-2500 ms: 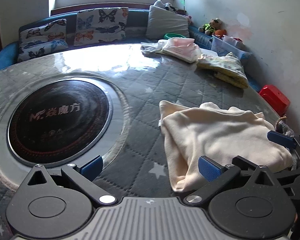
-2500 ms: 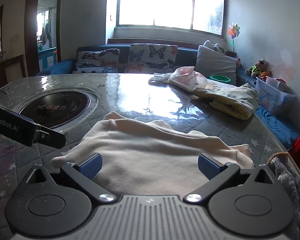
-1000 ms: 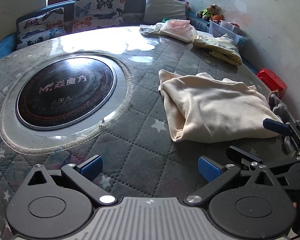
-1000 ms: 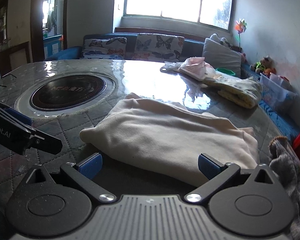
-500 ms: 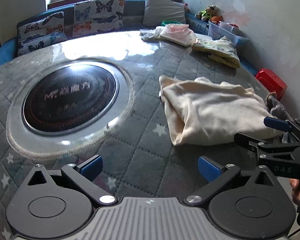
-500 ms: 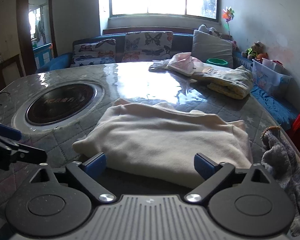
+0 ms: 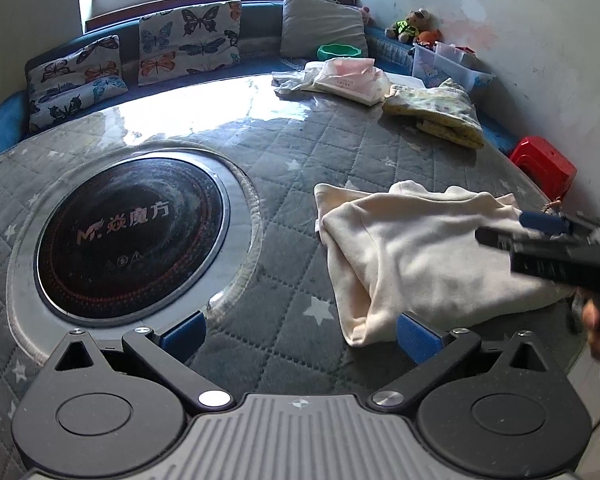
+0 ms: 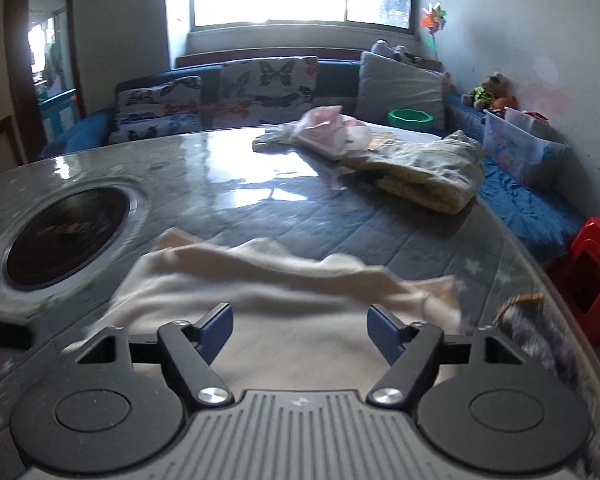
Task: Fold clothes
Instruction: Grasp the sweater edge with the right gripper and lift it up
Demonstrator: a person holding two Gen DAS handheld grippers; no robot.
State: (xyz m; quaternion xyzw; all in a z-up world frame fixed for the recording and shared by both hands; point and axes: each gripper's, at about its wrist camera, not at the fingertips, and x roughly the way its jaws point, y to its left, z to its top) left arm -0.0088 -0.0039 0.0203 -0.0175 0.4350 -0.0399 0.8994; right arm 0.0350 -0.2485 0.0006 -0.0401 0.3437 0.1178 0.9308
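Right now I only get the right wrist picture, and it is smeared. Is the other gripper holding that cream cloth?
Observer: No. The left gripper has its fingers wide apart and pinches nothing. The cream garment's near corner lies just ahead of them.
Operator: How does my own gripper look from over there?
Observer: The right gripper shows side-on above the garment's right edge. Its fingers are closing with cloth under them, though I cannot see any pinched.
Operator: And that dark disc on my left?
Observer: It is a round black cooktop set into the quilted table, and its lettering looks sharp from the left wrist.
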